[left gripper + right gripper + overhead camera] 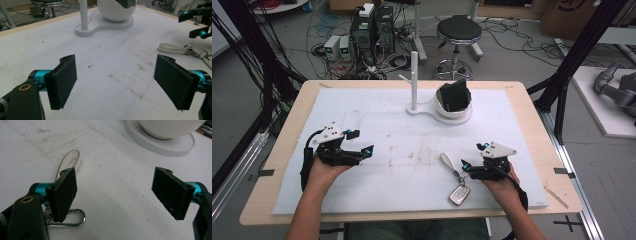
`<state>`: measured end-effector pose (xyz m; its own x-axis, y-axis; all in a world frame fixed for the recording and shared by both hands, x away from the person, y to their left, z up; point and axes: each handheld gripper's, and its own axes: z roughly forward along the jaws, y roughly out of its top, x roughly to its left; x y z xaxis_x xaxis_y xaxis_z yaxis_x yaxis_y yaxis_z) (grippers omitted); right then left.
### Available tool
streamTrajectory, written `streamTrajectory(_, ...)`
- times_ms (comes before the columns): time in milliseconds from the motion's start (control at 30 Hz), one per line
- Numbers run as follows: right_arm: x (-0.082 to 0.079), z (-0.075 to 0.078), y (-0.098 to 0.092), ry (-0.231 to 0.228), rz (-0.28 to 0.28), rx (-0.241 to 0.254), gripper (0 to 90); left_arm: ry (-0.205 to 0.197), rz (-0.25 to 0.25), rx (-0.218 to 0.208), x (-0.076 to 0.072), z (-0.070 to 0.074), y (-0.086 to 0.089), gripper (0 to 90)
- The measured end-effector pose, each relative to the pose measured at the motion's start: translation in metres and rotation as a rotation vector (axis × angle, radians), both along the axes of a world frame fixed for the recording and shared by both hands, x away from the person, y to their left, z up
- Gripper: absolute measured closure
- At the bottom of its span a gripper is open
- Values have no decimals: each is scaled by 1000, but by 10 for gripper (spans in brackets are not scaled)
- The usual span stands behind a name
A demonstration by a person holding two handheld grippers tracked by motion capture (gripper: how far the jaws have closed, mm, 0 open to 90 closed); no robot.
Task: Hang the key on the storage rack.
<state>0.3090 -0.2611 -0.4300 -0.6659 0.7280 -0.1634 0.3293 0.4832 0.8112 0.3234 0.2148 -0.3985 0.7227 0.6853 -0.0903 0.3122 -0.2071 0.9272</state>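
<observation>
With jaws spread wide, the right gripper (473,156) is nearing the car key (459,193); its metal clasp (72,218) is offering the surest grip, while the left gripper (362,142) is idling wide open.

Both grippers are black, with teal joints behind flat, black, rectangular fingers (65,80). A grey three-cornered plate tops each one. Black cables trail back along bare forearms.

A white stand (414,80) and bowl (452,109) sit beyond a stool (458,31).

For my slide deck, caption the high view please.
Both tongs, left and right, open over the white mat; car key beside the right one.
</observation>
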Motion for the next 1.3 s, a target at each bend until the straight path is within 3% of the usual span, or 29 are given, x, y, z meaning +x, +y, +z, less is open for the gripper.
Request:
streamTrajectory(167, 0, -2, 14, 27, 43, -4, 206, 6, 0, 7, 1, -3, 0, 187)
streamTrajectory(233, -1, -5, 23, 53, 84, -22, 206, 7, -1, 11, 1, -3, -1, 186)
streamTrajectory(400, -2, -9, 30, 96, 118, -50, 223, 8, 1, 10, 0, -3, 0, 186)
streamTrajectory(633, -5, -17, 30, 187, 181, -94, 405, 7, 4, 11, 1, -3, 0, 187)
streamTrajectory(833, -7, -17, 29, 240, 196, -52, 592, 6, -15, -4, 2, -3, -3, 187)
streamTrajectory(1033, -9, -15, 28, 233, 218, -64, 799, 10, -17, 0, 2, -3, -4, 186)
streamTrajectory(1300, -7, -12, 25, 228, 224, -31, 820, 18, -34, -12, 3, -4, -6, 187)
